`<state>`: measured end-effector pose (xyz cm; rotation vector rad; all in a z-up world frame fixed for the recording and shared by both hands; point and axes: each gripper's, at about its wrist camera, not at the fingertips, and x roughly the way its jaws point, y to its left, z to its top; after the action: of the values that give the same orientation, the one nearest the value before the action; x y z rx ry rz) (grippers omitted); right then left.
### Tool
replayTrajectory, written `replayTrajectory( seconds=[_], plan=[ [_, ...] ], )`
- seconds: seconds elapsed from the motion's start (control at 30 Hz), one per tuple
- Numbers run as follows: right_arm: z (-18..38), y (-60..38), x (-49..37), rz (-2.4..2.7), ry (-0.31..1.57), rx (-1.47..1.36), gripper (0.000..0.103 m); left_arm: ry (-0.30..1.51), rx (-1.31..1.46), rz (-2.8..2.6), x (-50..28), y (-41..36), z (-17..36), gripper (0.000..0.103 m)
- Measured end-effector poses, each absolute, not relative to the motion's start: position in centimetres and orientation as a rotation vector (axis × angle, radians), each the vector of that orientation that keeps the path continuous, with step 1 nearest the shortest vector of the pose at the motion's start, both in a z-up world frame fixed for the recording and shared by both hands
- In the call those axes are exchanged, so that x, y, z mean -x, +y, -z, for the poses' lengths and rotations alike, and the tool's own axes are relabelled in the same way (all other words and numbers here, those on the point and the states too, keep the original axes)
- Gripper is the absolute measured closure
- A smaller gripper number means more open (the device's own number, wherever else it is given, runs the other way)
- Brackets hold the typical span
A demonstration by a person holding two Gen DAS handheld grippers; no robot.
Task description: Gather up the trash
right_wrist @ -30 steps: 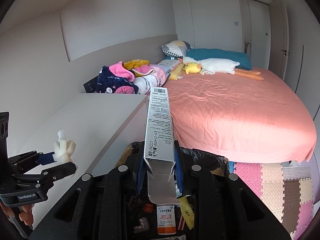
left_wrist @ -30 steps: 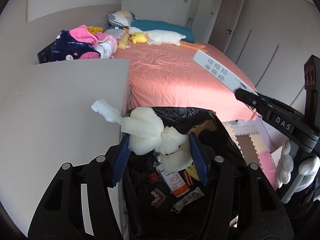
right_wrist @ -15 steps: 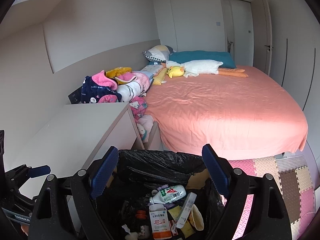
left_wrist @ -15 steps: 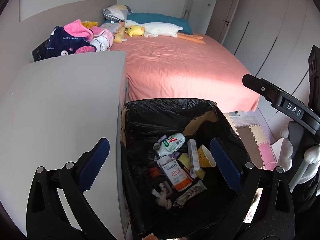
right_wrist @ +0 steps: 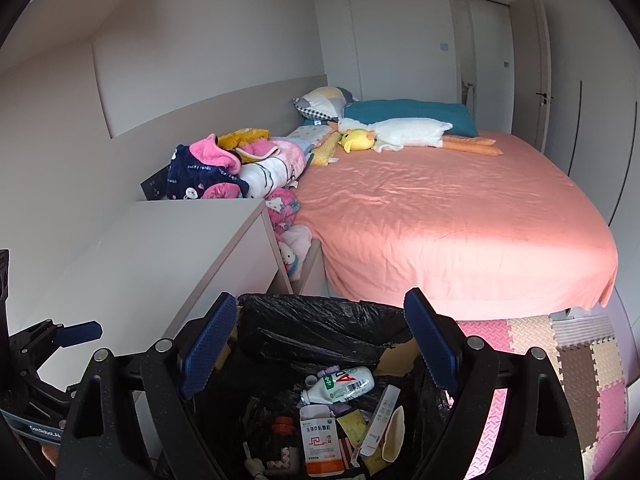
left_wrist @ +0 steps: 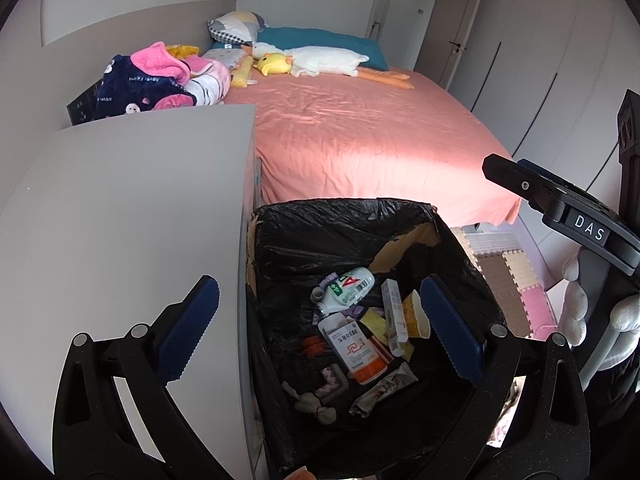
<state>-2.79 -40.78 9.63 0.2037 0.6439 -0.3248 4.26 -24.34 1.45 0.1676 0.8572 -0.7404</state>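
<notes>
Both wrist views, from left to right. The grey desk [left_wrist: 128, 208] fills the 9 o'clock side of the left wrist view. The left tool [left_wrist: 316, 332] stands over the desk edge and the bin with its jaws spread wide and nothing between them; they have just been opening. A second ago its blue pads pinched a white foam wad with a plastic piece, which now appears to lie among the trash near 6 o'clock of the bin floor.

The trash bin [left_wrist: 340, 220], lined with a black bag, stands just beside the desk, at the foot of the pink bed [left_wrist: 360, 136]. Inside lie a white bottle [left_wrist: 348, 290], an orange-capped medicine bottle [left_wrist: 354, 354], a long white carton [left_wrist: 394, 318], a paper cup [left_wrist: 416, 316] and a crumpled wrapper [left_wrist: 384, 394].

The right tool [right_wrist: 316, 344] likewise hangs above the bin with its jaws spread and empty, having just been opening. A second ago it gripped the long white carton upright; the carton now rests slanted in the bin, beside the paper cup, at 5 o'clock of the white bottle. In the left wrist view the right tool shows at 3 o'clock. Foam floor mats [right_wrist: 568, 356] lie at 4 o'clock, beyond the bin.
</notes>
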Motion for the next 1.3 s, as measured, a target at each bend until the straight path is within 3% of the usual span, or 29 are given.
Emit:
replayTrajectory(
  seconds=[1.3],
  plan=[
    [-8.5, -40.9, 2.7, 0.333, 0.669, -0.212, 0.017, 0.862, -0.208, 0.751, -4.0, -24.7, -1.4, 0.006]
  ],
)
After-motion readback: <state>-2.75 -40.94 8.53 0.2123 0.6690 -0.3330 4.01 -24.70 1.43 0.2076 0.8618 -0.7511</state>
